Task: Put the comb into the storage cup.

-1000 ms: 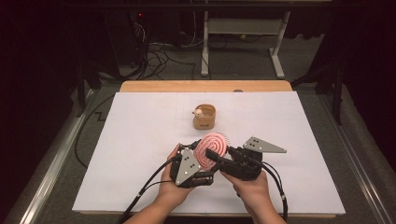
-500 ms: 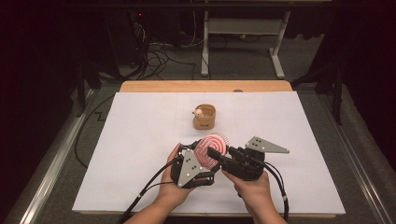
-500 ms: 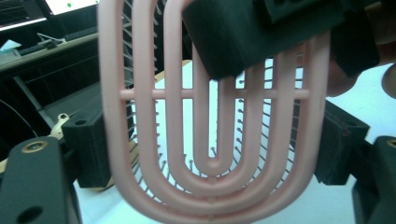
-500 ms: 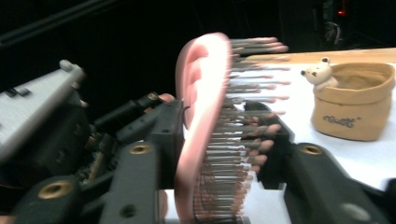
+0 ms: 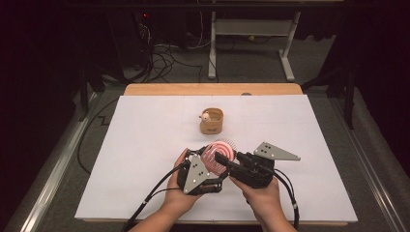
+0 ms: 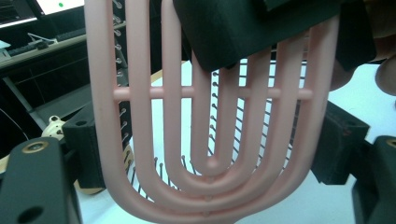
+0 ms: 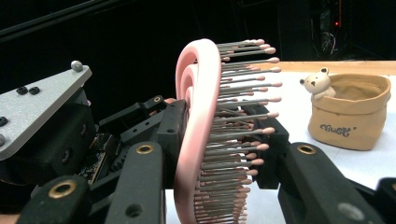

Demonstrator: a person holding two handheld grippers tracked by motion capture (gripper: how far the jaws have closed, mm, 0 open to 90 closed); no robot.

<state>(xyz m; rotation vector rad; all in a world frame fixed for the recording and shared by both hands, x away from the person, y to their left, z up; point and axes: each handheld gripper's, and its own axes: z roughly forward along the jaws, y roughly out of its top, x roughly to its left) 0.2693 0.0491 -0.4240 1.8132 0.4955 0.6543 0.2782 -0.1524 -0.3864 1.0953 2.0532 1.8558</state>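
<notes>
A pink vented hairbrush (image 5: 218, 153) with metal bristles stands upright above the white table, held between both hands. My left gripper (image 5: 211, 164) is shut on it; in the left gripper view the brush back (image 6: 210, 140) sits between the two pads, which press its side edges. My right gripper (image 5: 223, 157) comes in from the right. In the right gripper view, one pad lies against the brush's back (image 7: 198, 121) and the other meets the bristle tips, so that gripper (image 7: 223, 135) is shut on the brush too.
A small tan pot with a bear figure (image 5: 212, 122) stands beyond the grippers at mid-table, also in the right gripper view (image 7: 350, 116). White paper (image 5: 145, 145) covers the table. Cables trail from both grippers toward the near edge.
The right gripper has slid left onto the brush and closed across its back and bristles. The left hand has stayed almost still, holding the brush.
</notes>
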